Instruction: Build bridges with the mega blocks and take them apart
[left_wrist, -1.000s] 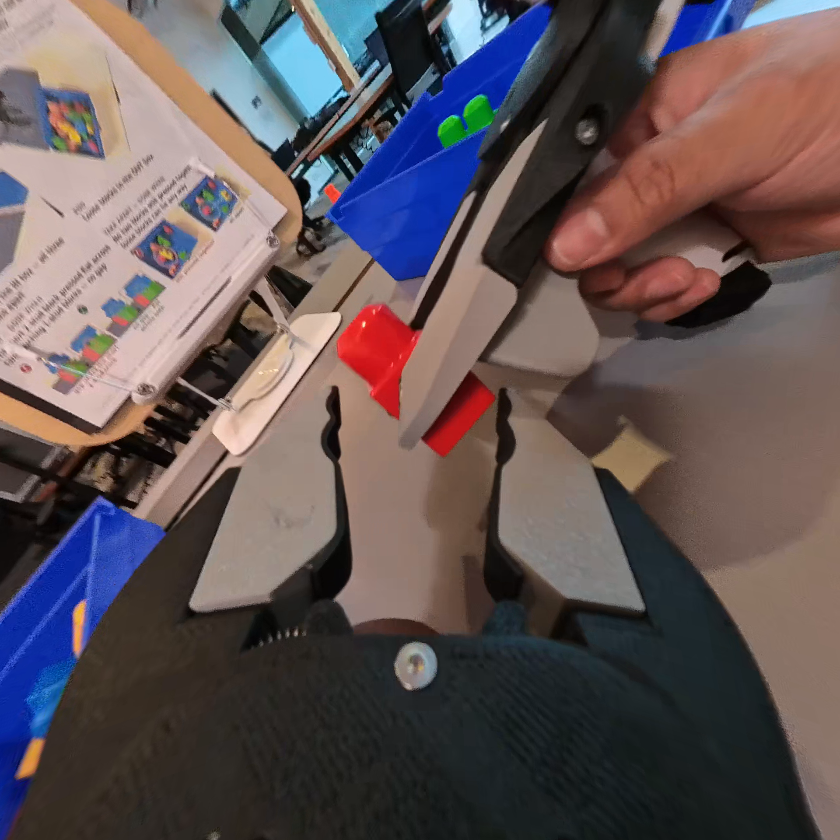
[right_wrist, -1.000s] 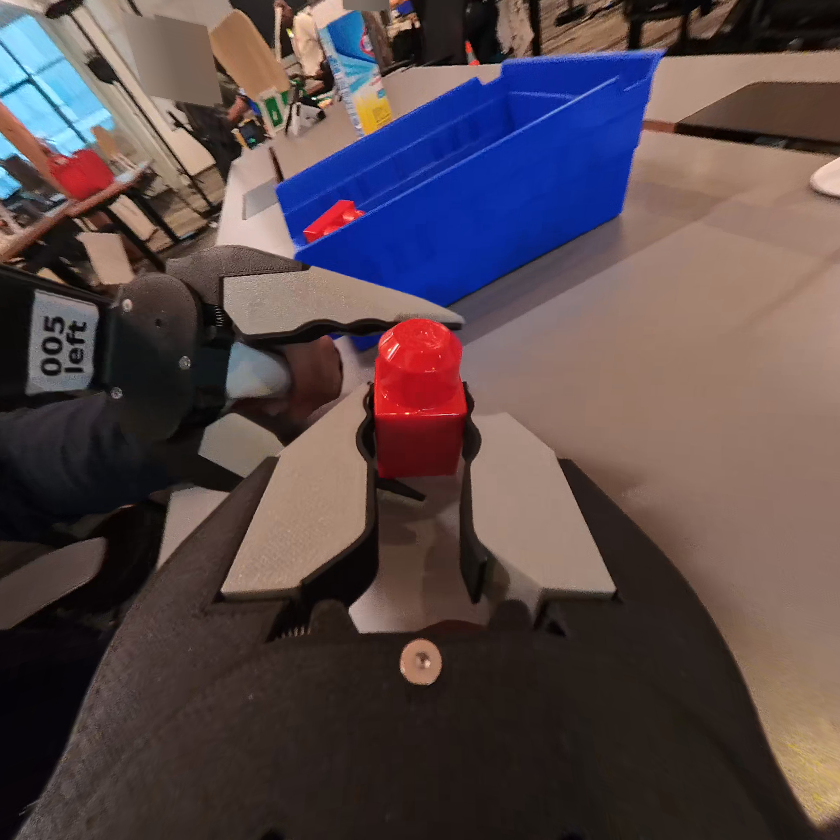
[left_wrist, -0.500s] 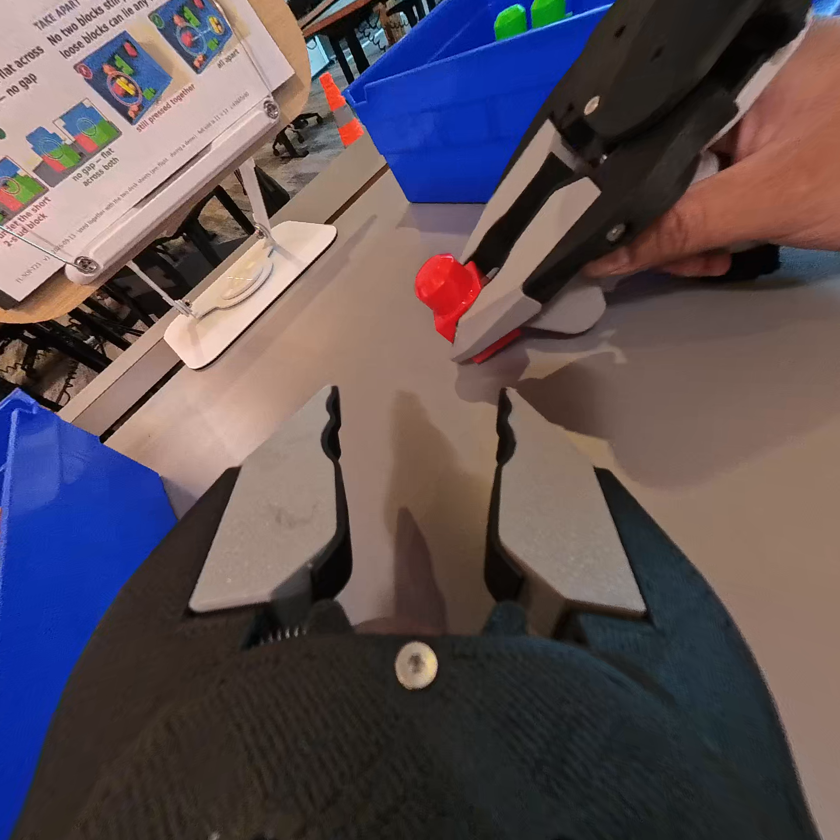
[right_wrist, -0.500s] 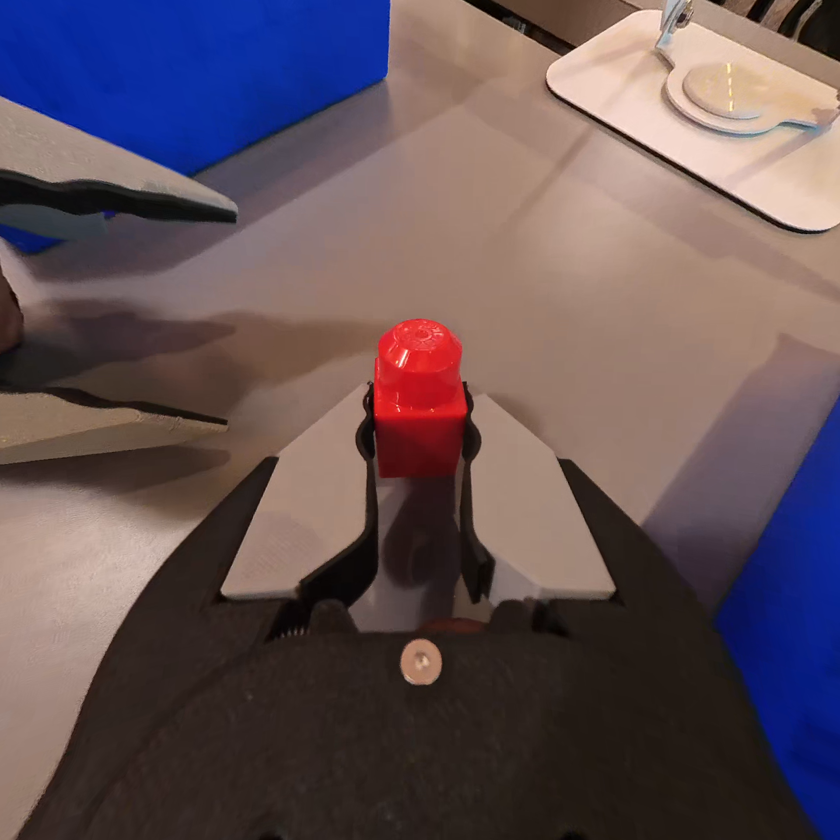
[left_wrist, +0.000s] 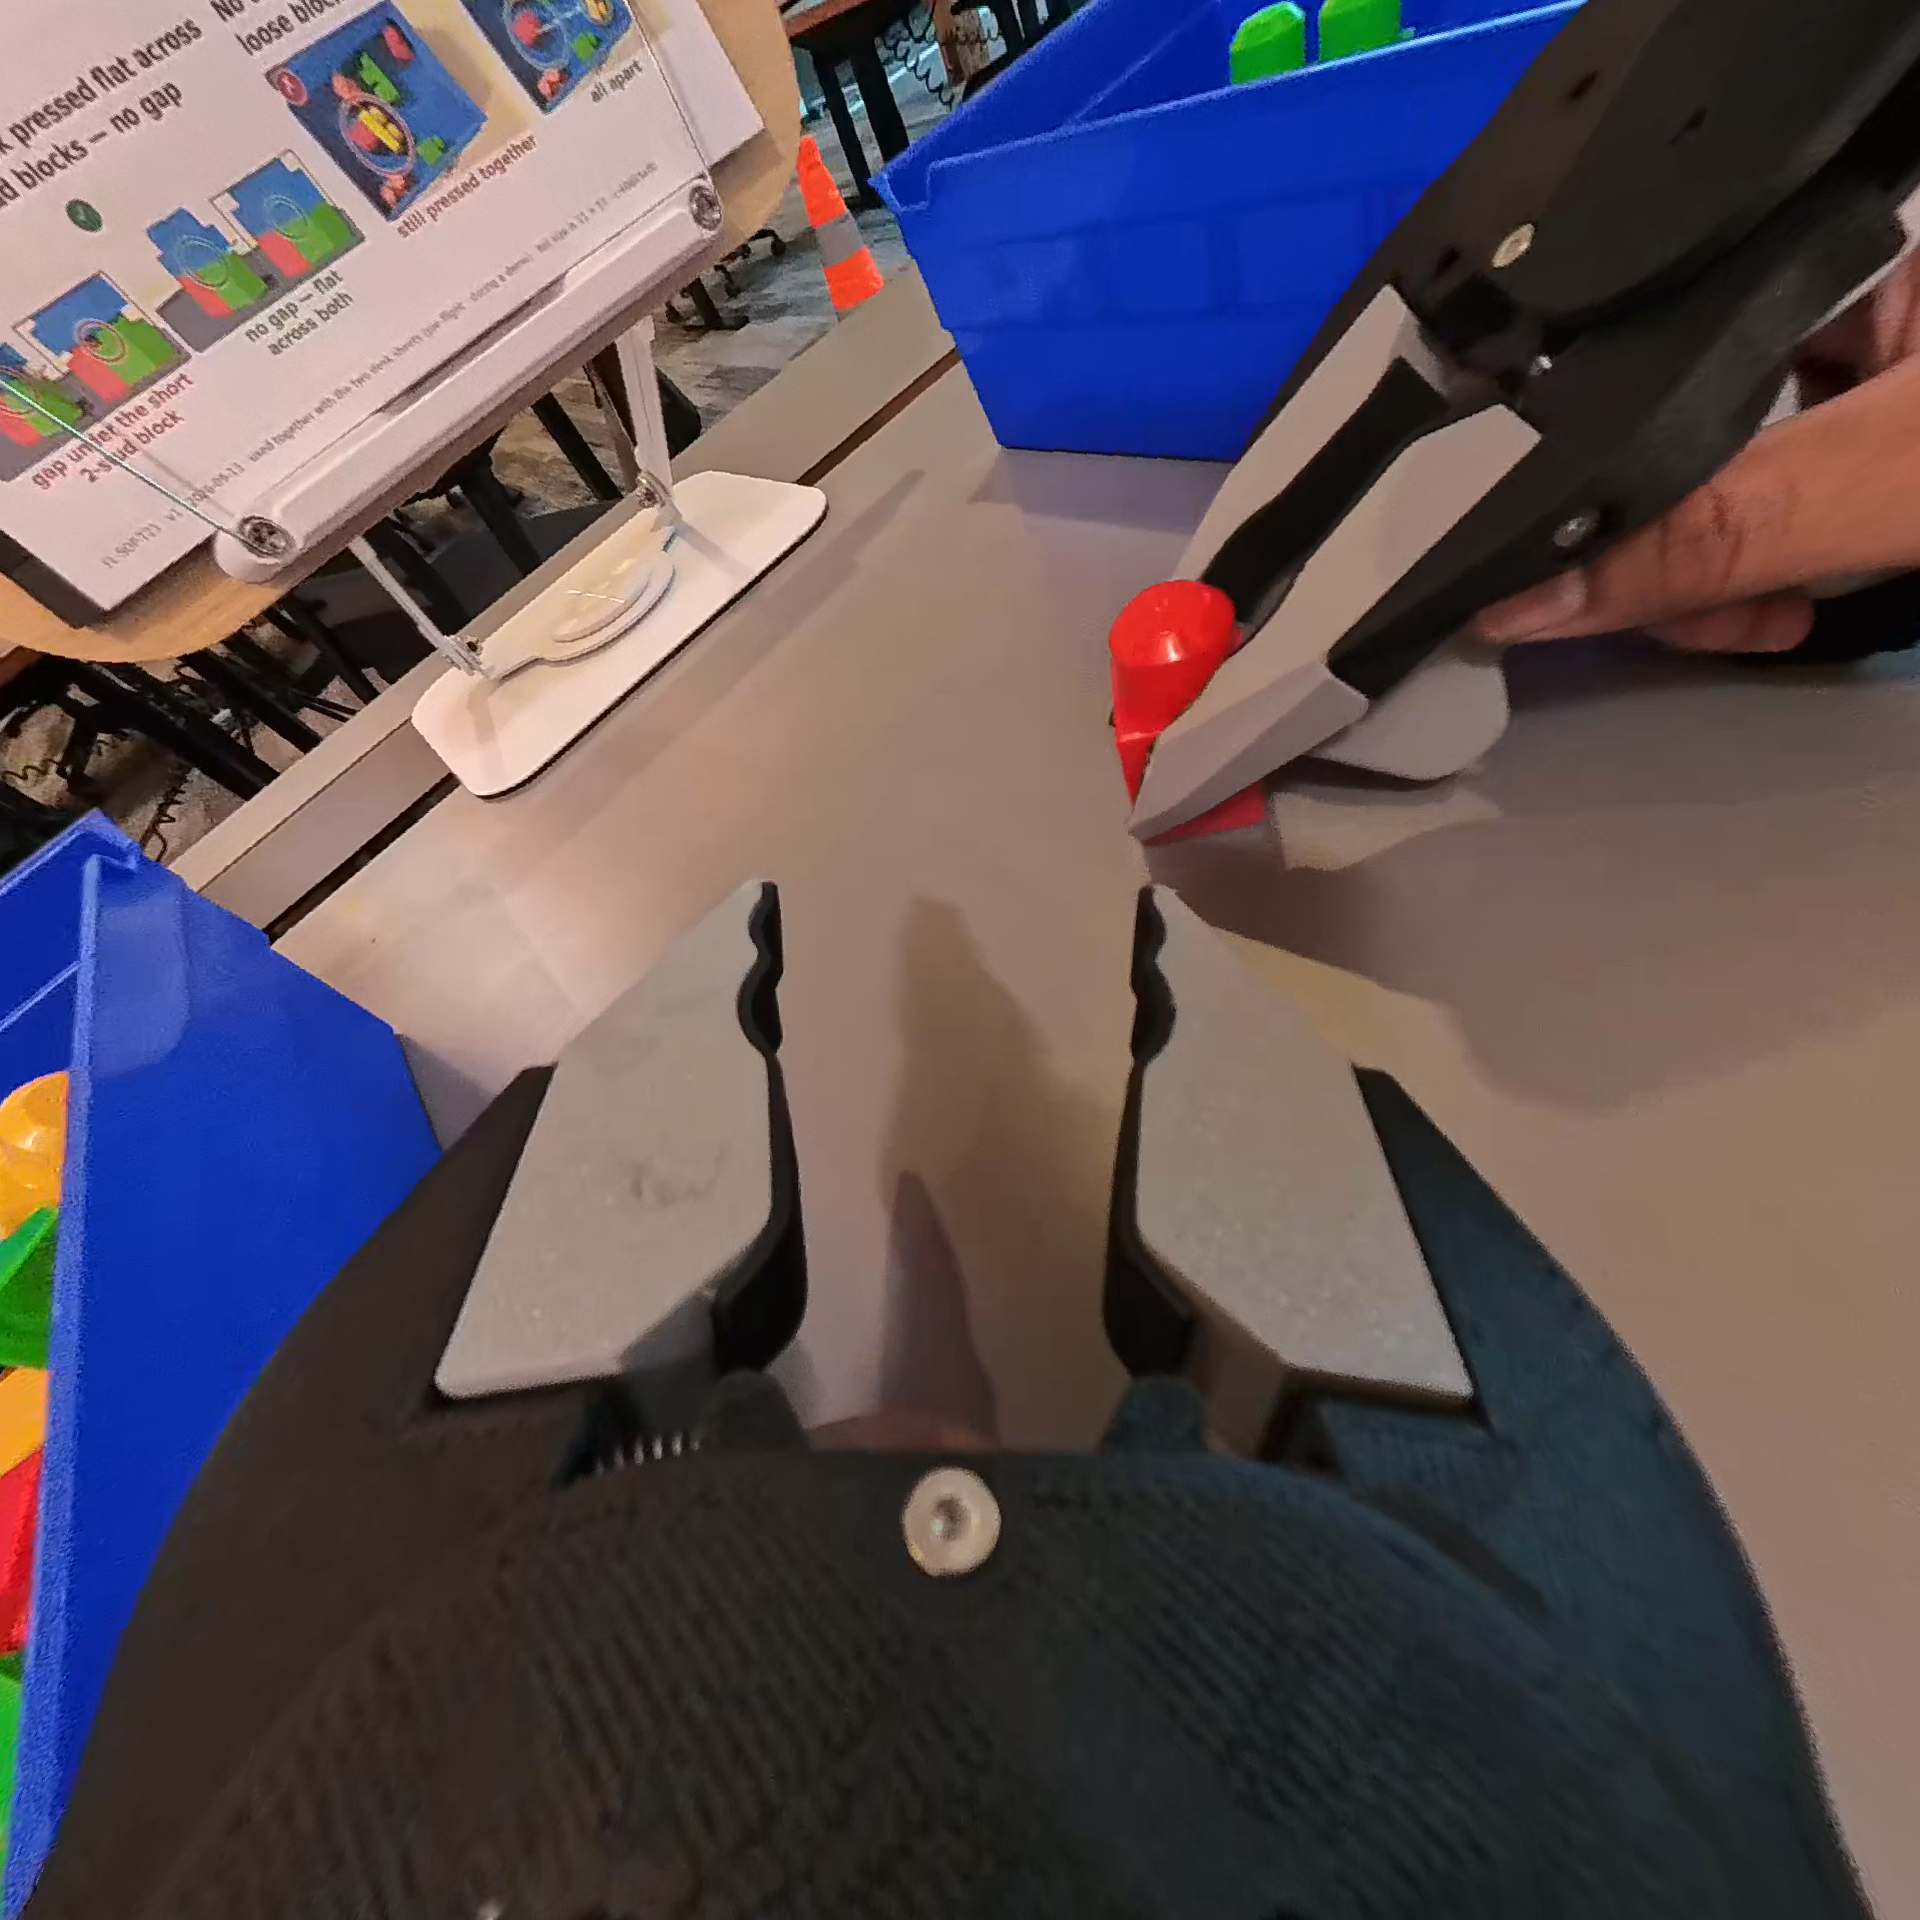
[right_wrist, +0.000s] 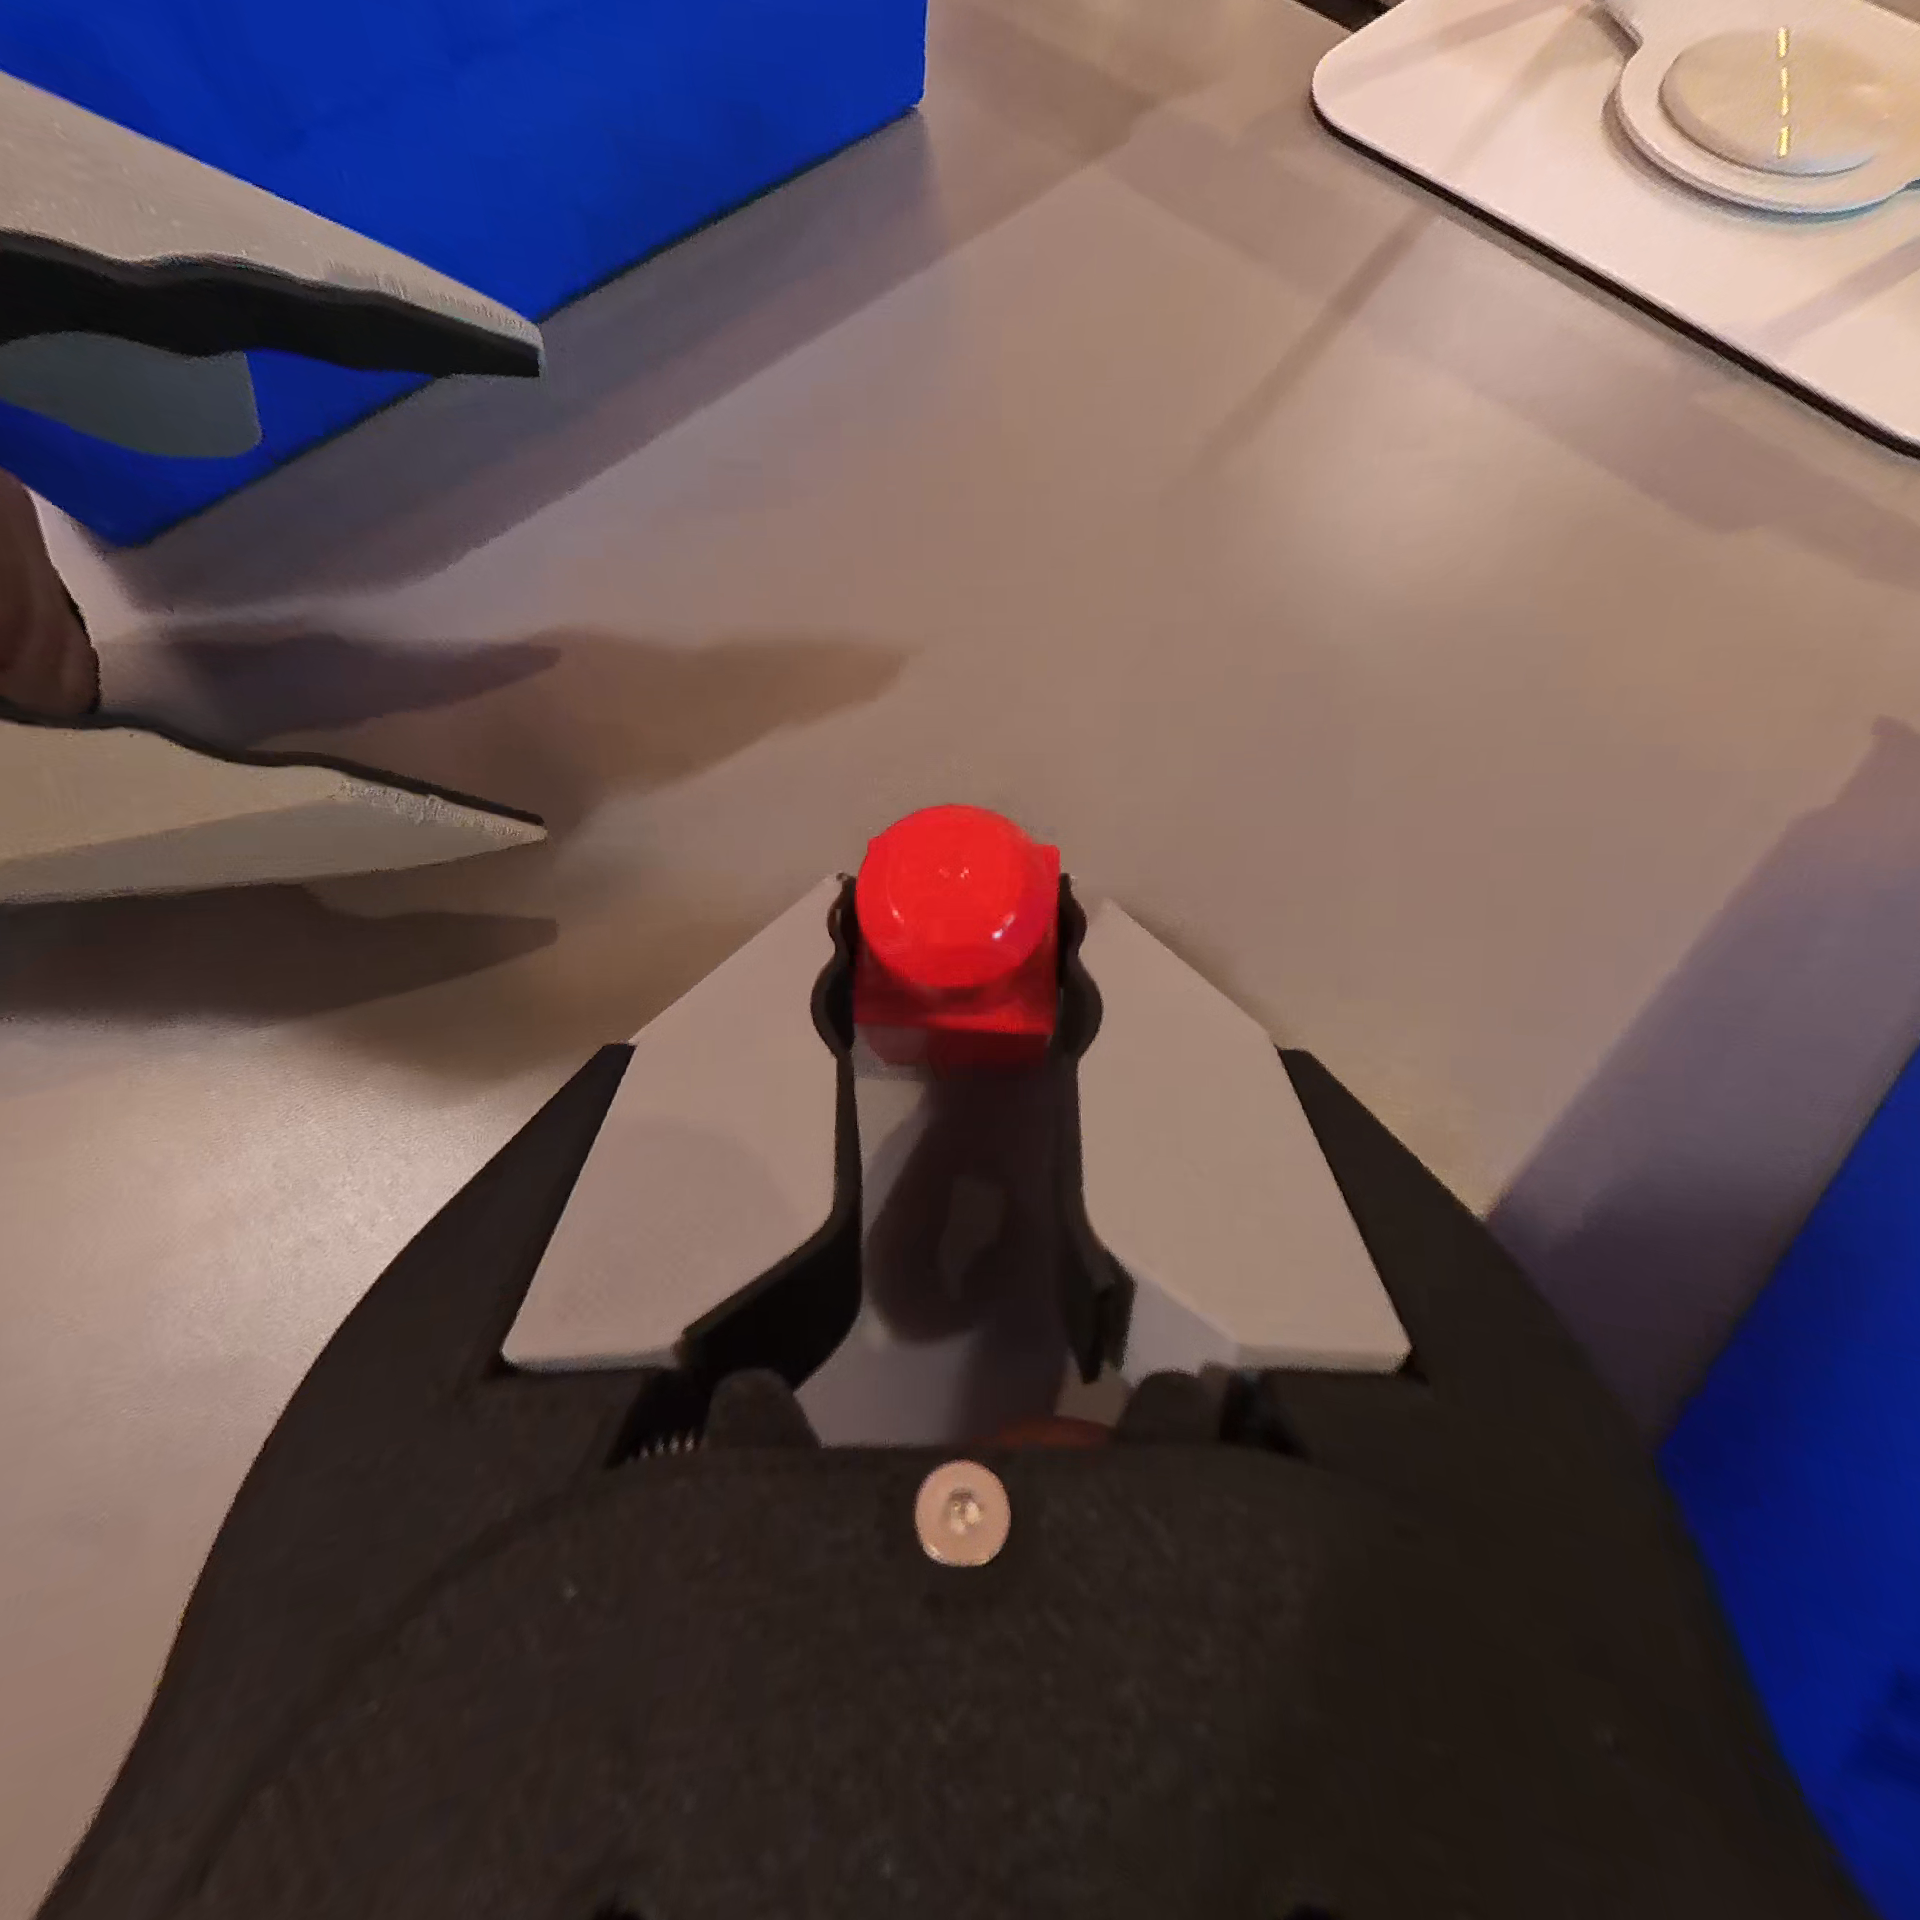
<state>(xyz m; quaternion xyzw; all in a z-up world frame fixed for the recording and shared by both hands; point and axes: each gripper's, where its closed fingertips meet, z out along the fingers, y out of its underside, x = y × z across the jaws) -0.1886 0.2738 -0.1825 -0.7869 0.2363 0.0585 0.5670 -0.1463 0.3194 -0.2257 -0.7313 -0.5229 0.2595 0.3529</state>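
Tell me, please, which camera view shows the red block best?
The right wrist view: the red block sits centred and unobstructed between the right gripper's jaws. In the left wrist view a jaw hides much of its body.

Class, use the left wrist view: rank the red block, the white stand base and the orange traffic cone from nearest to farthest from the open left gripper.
From the left gripper:
1. Red block, just ahead to the right, held between the right gripper's fingers.
2. White stand base, ahead to the left on the table.
3. Orange traffic cone, far back on the floor beyond the table edge.

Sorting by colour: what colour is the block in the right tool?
Red, clearest in the right wrist view.
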